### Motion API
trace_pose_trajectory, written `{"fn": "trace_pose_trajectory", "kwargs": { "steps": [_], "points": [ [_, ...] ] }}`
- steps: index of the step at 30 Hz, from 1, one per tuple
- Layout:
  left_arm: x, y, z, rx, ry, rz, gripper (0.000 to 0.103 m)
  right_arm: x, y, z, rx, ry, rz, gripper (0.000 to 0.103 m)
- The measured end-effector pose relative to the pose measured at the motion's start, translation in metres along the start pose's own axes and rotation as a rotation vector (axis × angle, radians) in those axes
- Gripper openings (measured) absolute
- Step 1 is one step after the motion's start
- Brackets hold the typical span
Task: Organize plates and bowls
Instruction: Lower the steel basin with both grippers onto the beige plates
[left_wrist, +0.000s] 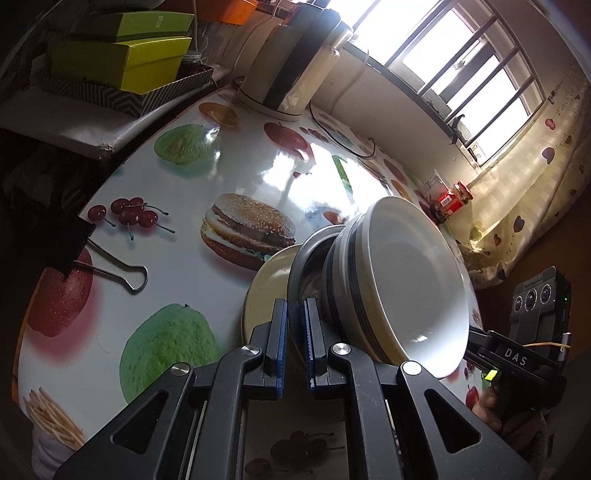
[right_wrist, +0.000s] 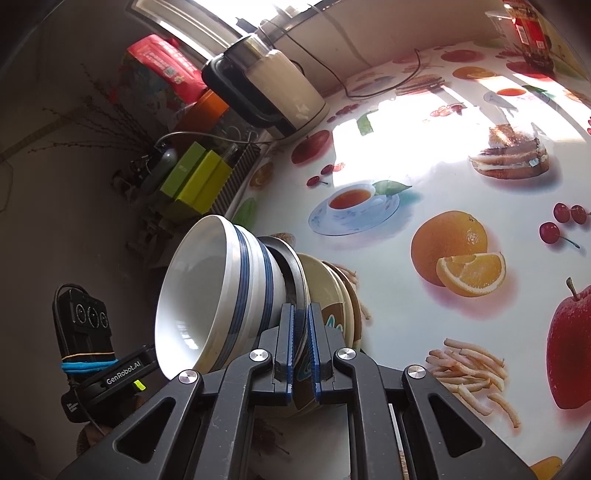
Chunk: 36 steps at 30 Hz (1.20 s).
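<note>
Both grippers, left (left_wrist: 295, 332) and right (right_wrist: 302, 336), clamp opposite rims of the steel bowl (left_wrist: 301, 266) under the white bowl (left_wrist: 410, 291).

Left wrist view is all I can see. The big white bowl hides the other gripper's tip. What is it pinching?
Observer: The right gripper is shut on the rim of the dark plate, just under the bowl.
Operator: Is anything under the cream plate?
Observer: Yes, a brown plate lies right beneath it.
Operator: What color are the bowl's stripes? They look grey here.
Observer: They are blue in the right wrist view.
</note>
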<state>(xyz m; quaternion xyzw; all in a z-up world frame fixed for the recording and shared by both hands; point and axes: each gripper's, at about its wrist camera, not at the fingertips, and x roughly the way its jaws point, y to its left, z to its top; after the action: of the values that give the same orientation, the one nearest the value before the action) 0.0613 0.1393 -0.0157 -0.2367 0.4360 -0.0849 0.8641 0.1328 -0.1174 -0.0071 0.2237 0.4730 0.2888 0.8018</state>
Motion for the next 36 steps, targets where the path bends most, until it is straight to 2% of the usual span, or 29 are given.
{"fn": "trace_pose_trajectory", "kwargs": {
  "steps": [36],
  "points": [
    [0.0029,0.0002,0.0016,-0.008,0.000,-0.001,0.011,0.0022,0.0002,0.0004,-0.007,0.004,-0.010,0.012]
  ]
}}
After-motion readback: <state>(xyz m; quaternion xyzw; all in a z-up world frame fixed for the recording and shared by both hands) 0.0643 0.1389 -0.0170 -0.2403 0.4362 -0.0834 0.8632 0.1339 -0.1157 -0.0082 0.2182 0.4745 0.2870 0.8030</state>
